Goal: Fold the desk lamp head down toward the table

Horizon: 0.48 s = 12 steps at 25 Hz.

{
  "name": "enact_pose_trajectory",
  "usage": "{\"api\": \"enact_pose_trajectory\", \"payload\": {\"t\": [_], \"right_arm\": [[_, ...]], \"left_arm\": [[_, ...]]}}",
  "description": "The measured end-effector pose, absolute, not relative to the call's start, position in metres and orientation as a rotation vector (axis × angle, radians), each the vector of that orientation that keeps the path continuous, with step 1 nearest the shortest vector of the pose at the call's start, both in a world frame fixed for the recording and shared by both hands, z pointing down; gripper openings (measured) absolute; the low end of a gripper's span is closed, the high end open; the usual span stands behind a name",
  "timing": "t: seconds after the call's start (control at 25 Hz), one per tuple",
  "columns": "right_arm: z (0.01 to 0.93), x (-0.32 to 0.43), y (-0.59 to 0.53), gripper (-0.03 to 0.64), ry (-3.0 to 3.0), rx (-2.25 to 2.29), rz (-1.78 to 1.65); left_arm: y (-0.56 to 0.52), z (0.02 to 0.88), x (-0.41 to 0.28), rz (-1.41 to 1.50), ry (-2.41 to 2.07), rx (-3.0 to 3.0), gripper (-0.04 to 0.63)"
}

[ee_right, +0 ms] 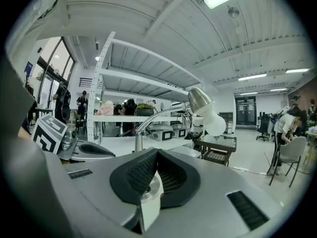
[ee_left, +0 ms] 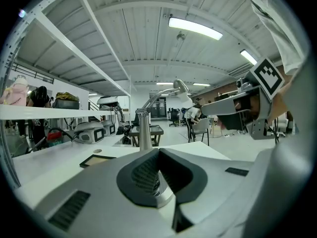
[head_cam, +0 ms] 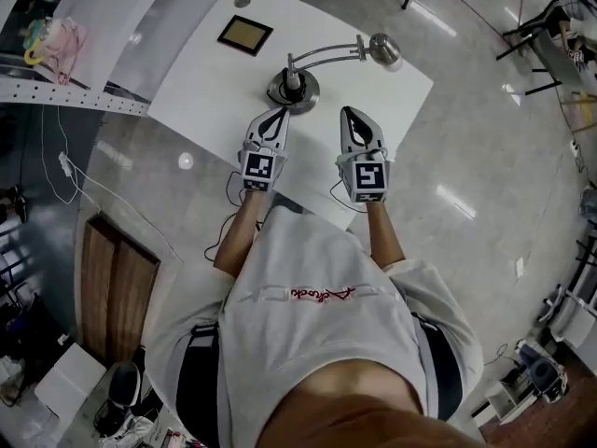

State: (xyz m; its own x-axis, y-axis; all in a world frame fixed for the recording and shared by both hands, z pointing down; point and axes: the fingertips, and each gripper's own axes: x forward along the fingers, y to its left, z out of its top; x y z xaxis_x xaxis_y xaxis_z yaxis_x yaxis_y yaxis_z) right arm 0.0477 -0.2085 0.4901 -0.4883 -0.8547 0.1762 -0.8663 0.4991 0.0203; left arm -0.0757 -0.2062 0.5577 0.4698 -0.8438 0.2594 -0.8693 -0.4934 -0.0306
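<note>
Jaws on both tools stood closed and empty as I held the left gripper (head_cam: 276,113) and right gripper (head_cam: 348,113) side by side over the near edge of the white table (head_cam: 196,87). My left tips sat just short of the desk lamp (head_cam: 293,89), whose round base stood mid-table; I could not tell whether they touched it. Its curved arm swept to the right, carrying the lamp head (head_cam: 383,50) raised near the table's right edge, with the white bulb angled downward. A dark-framed square panel (head_cam: 245,35) lay flat beyond the base, well apart. Bare tabletop stretched left of the lamp, and glossy grey floor (head_cam: 466,157) spread to the right. White shelving (ee_right: 106,118) and ceiling strip lights (ee_left: 194,28) filled the workshop behind.
</note>
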Motion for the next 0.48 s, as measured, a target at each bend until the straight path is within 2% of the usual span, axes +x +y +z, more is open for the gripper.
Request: {"api": "enact_pose_trajectory", "payload": {"t": [0.48], "right_arm": [[0.537, 0.063, -0.200, 0.029, -2.486, 1.492, 0.209]], "left_arm": [[-0.211, 0.594, -0.075, 0.382, -1.491, 2.538, 0.024]]}}
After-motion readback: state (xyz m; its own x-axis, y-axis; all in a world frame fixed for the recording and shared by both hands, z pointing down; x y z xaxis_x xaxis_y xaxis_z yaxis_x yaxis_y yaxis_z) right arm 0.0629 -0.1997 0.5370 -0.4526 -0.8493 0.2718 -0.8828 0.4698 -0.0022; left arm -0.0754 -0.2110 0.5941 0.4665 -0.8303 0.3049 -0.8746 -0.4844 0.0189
